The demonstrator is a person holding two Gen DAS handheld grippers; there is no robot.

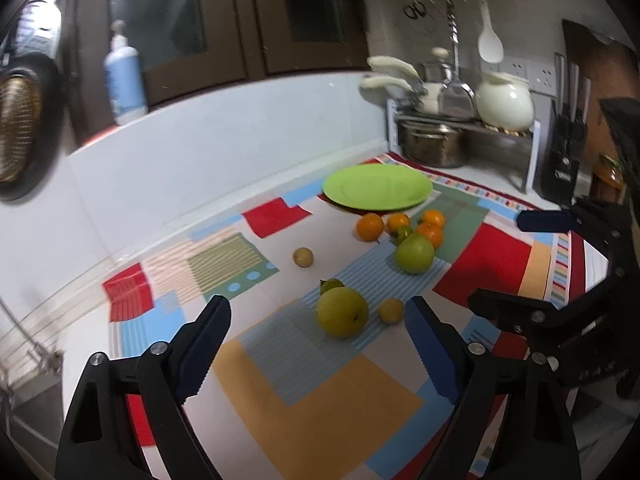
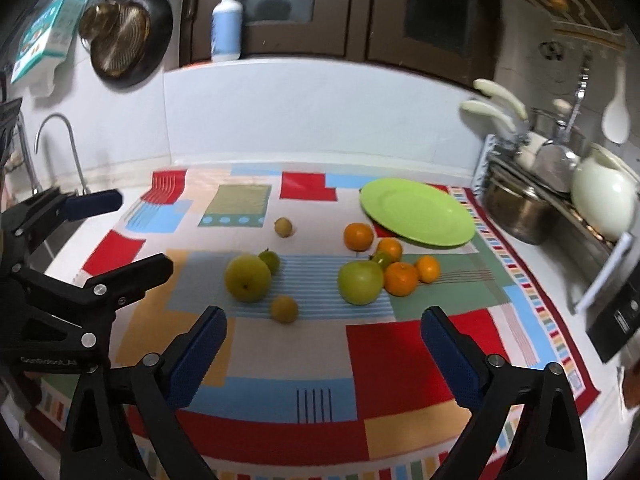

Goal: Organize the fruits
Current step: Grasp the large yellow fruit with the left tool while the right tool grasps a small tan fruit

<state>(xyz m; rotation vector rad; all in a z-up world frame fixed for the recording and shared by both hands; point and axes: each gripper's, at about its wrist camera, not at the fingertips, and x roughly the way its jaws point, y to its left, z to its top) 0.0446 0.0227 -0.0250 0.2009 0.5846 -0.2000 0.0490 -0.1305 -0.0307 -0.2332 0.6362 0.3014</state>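
On the bright patchwork cloth (image 2: 400, 364) sits a round green plate (image 2: 416, 212) with nothing on it; oranges (image 2: 400, 278), green apples (image 2: 360, 282) lie beside it. Left gripper (image 1: 318, 344) and right gripper (image 2: 324, 352) both gape wide, holding nothing.

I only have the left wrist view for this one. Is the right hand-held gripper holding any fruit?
Observer: No. The right hand-held gripper is open, with nothing between its fingers.
Operator: What's further left, past my frame?
Observer: A curved faucet stands left of the patterned mat.
Operator: Anything on the wall above it?
Observer: A teal-and-white box hangs beside the dark pan.
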